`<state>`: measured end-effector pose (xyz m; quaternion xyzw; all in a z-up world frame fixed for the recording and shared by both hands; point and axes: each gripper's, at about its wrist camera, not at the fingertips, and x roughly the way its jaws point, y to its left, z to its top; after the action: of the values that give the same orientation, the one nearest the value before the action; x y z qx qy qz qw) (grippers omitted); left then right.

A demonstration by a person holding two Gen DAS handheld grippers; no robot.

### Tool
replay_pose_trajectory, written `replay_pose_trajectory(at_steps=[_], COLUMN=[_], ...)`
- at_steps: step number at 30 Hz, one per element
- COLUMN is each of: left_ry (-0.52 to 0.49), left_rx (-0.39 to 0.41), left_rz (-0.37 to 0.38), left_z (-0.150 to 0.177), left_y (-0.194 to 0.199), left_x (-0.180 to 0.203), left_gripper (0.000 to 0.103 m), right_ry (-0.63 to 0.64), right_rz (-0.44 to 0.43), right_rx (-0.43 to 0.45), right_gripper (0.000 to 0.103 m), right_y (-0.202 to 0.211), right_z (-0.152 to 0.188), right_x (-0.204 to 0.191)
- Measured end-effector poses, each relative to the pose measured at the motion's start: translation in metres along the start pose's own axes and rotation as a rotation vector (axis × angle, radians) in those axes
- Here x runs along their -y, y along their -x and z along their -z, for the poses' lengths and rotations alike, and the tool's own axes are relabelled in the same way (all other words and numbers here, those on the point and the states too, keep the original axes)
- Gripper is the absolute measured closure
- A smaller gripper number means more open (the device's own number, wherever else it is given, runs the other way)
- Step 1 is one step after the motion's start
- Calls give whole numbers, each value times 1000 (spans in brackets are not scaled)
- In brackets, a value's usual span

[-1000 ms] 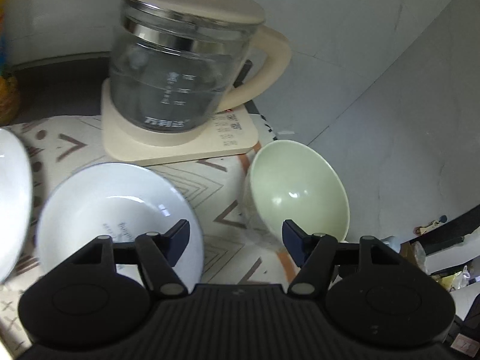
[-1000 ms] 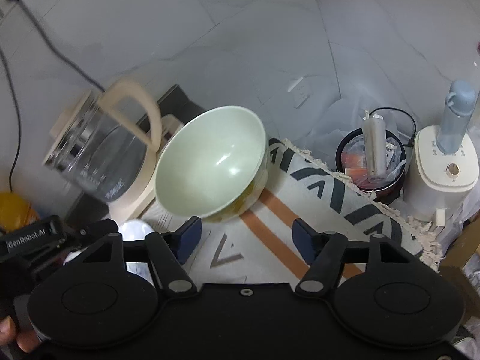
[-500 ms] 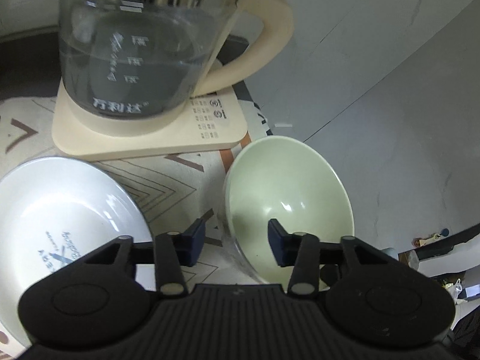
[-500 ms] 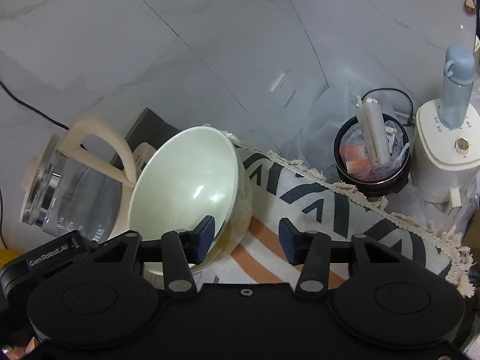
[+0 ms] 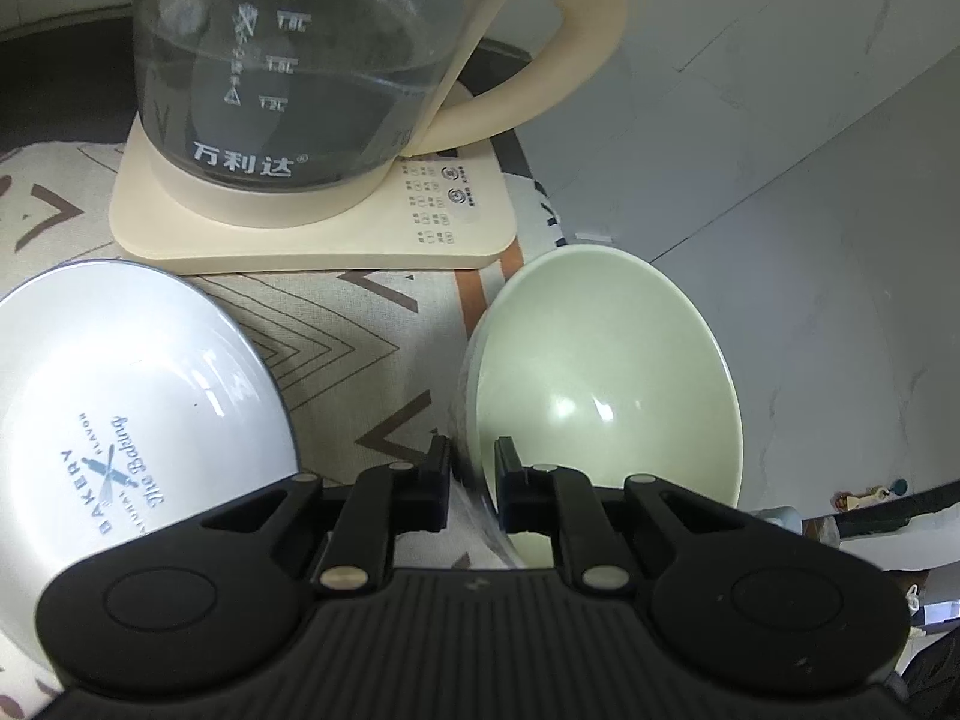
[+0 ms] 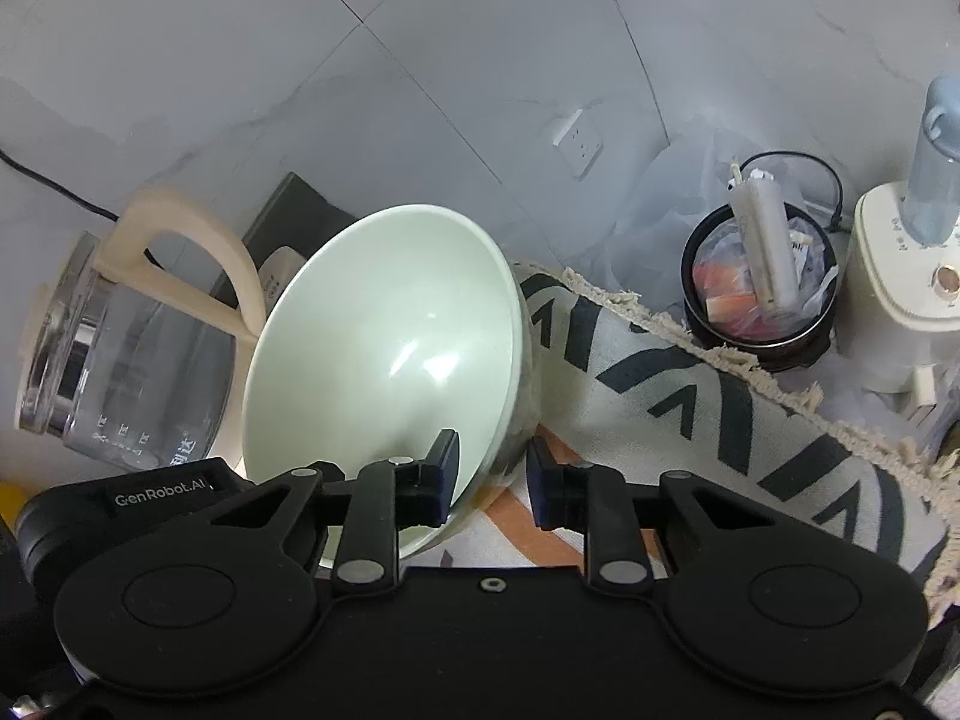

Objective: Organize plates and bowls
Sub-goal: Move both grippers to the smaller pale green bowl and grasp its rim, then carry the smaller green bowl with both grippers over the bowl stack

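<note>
Gripping the green bowl's (image 5: 606, 384) rim, both jaws just closing; bowl empty.

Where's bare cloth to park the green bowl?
Free: the patterned cloth right of the green bowl, up to its fringed edge, and a narrower strip between green bowl and white bowl. Crowded: behind, the kettle on its base; past the fringe, a black container.

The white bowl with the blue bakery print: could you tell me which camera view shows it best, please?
The left wrist view shows the white bowl best: its inside and blue print are in plain sight, left of the green bowl, with only its near edge behind the gripper body. The right wrist view shows nothing of it.
</note>
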<state>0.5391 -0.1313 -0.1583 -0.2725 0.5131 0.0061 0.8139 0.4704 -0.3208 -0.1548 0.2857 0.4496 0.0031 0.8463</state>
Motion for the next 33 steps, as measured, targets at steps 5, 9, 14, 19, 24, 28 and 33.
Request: replay_pose_trajectory(at_steps=[5, 9, 14, 19, 24, 28, 33], left_ry=[-11, -10, -10, -2, 4, -21, -2], left_rx=[20, 26, 35, 37, 28, 38, 46], left_rz=[4, 9, 19, 24, 28, 25, 30], left_z=[2, 1, 3, 8, 13, 16, 20], left_y=[22, 37, 56, 75, 90, 103, 119], left_x=[8, 10, 10, 6, 1, 2, -3], left_gripper=[90, 90, 90, 90, 90, 90, 90], right_ry=[-21, -3, 7, 25, 49, 104, 140], right_rz=[-7, -14, -19, -24, -39, -37, -45], right_rx=[17, 37, 46, 52, 55, 49, 48], right_gripper=[80, 80, 80, 80, 80, 80, 80], right_y=[19, 34, 50, 65, 81, 92, 102], right_z=[2, 2, 4, 8, 14, 18, 23], right_x=[-4, -11, -17, -22, -26, -32, -38])
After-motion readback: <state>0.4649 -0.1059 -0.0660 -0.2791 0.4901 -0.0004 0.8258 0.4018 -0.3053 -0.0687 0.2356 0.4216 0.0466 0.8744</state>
